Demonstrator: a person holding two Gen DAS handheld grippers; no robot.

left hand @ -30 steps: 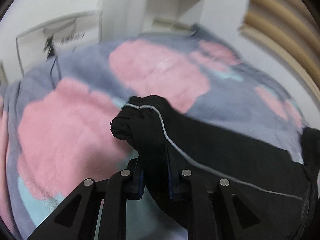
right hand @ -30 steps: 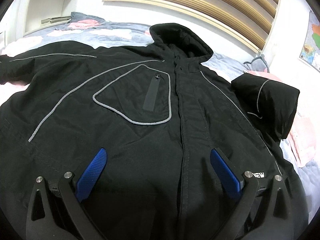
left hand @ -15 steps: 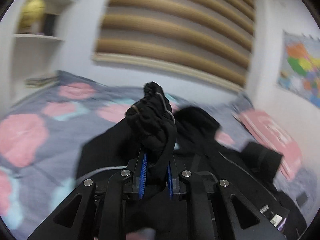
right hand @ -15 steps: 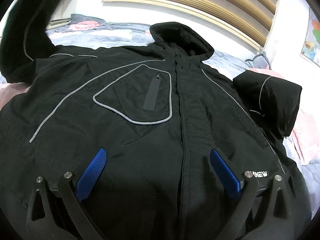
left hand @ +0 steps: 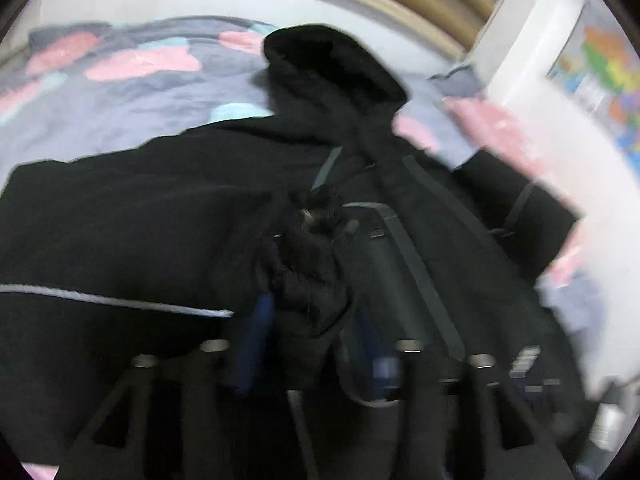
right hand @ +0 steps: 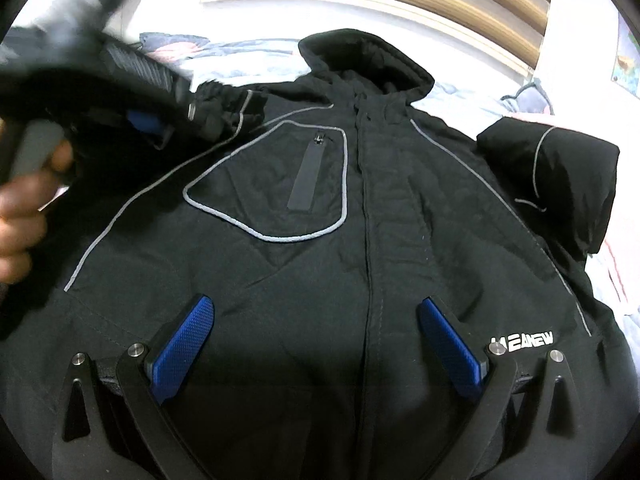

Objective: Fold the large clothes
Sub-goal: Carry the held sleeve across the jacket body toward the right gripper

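Note:
A large black hooded jacket (right hand: 360, 240) with grey piping lies front-up on the bed, hood (right hand: 364, 60) at the far end. My left gripper (left hand: 312, 304) is shut on the cuff of the jacket's left sleeve (left hand: 308, 256) and holds it over the chest; it also shows in the right wrist view (right hand: 192, 114) at upper left, with the cuff (right hand: 224, 108) bunched in it. My right gripper (right hand: 316, 340) is open and empty, hovering over the jacket's lower front. The other sleeve (right hand: 556, 176) lies folded in at the right.
The bed has a grey blanket with pink and light blue patches (left hand: 120, 80). A slatted wooden headboard (right hand: 400, 8) stands behind it. A pink cloth (left hand: 492, 128) and a grey item (right hand: 528, 100) lie at the right. A map poster (left hand: 608, 80) hangs on the right wall.
My left gripper has carried the sleeve cuff from out over the blanket at the left, up and across onto the jacket's chest. My right gripper has stayed in place, open.

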